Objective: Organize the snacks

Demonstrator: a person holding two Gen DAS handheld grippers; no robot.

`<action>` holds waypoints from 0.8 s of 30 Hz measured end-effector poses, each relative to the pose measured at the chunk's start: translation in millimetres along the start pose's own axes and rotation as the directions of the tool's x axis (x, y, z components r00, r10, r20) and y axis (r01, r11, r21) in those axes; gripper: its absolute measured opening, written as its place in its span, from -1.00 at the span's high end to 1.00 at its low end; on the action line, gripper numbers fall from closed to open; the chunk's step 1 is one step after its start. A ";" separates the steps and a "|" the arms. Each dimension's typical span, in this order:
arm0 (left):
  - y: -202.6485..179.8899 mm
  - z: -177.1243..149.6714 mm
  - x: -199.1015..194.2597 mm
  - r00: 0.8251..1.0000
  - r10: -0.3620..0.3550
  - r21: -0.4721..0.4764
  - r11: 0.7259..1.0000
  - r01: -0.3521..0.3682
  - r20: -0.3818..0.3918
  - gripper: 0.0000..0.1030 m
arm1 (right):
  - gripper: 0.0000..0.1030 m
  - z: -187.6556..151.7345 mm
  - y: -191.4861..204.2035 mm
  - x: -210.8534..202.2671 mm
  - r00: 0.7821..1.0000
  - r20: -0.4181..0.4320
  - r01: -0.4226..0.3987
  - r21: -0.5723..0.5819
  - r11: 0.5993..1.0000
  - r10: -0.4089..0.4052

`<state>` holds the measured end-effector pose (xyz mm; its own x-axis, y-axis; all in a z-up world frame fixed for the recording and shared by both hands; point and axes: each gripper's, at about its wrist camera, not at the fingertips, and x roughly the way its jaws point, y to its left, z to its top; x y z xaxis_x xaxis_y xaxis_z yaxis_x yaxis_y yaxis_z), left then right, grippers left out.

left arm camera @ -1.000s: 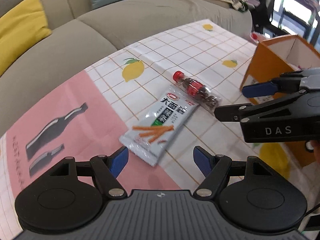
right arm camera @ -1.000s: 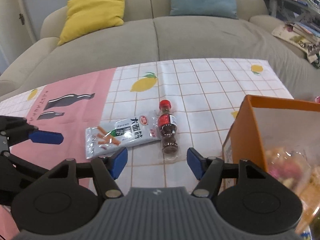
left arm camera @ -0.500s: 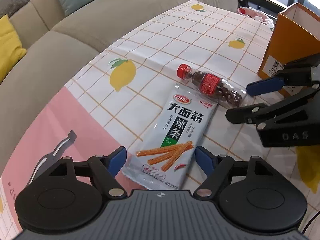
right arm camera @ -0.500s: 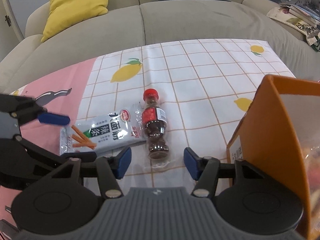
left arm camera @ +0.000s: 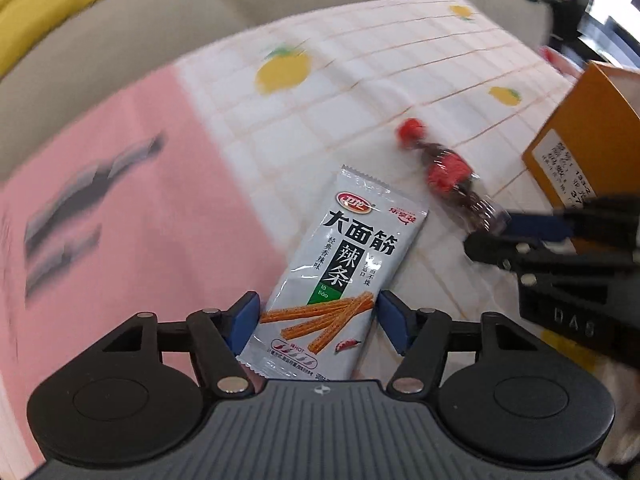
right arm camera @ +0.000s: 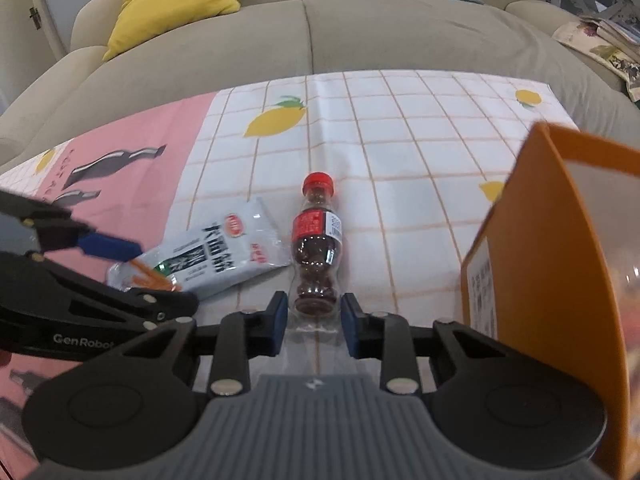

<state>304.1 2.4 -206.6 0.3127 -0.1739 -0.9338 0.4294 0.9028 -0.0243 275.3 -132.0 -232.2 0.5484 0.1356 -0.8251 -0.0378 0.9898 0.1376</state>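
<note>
Both grippers have dropped toward the tablecloth [right arm camera: 400,128] since a second ago, and each now has its own snack between its fingers. The left gripper [left arm camera: 318,318] has come down over the near end of the spicy-strip packet [left arm camera: 340,276], which lies flat by the seam where the pink panel meets the white checked part, towards the near edge of the table. Its jaws have just been closing, and the blue pads now sit just at the packet's two long edges; whether they already press on the foil cannot be told, so I read it as not yet gripped.

The right gripper [right arm camera: 314,322] has likewise lowered over the base of the small cola-bottle candy pack [right arm camera: 318,248], which lies on its side on the white checks with its red cap pointing towards the sofa [right arm camera: 360,32], touching the packet's far end. Its jaws have just been closing too, yet a thin gap shows on each side of the bottle's base, so it is still open around it.

The orange box [right arm camera: 532,260] stands at the table's right edge, close beside the bottle, with wrapped sweets dimly visible inside.

For the task this looks like a double pick about to complete: once both grips seat, the two snacks probably go into that box. The flat packet may buckle or slip when squeezed edgewise.
</note>
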 end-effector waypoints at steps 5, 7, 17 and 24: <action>-6.2 -39.2 -19.2 0.999 0.023 -0.213 0.976 -0.033 -0.048 -0.39 | 0.48 -32.9 14.7 -19.2 0.999 -0.035 -0.015 -0.029 0.999 0.014; -9.9 -52.4 -25.1 0.997 0.038 -0.277 0.959 -0.057 -0.072 -0.39 | 0.48 -47.1 20.3 -28.4 0.998 -0.049 -0.033 -0.042 0.999 0.031; -14.8 -118.3 -54.8 0.989 0.035 -0.547 0.829 -0.111 -0.147 -0.39 | 0.48 -94.8 33.7 -62.3 0.990 -0.138 -0.061 -0.132 0.989 0.042; -15.6 -134.3 -58.6 0.988 0.024 -0.580 0.807 -0.110 -0.155 -0.56 | 0.46 -117.5 35.9 -77.9 0.986 -0.161 -0.078 -0.168 0.983 0.050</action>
<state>165.3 51.4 -199.4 0.1877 -0.0894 -0.9781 -0.1789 0.9761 -0.1235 133.1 -101.8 -227.4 0.4037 0.1908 -0.8948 -0.2202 0.9695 0.1073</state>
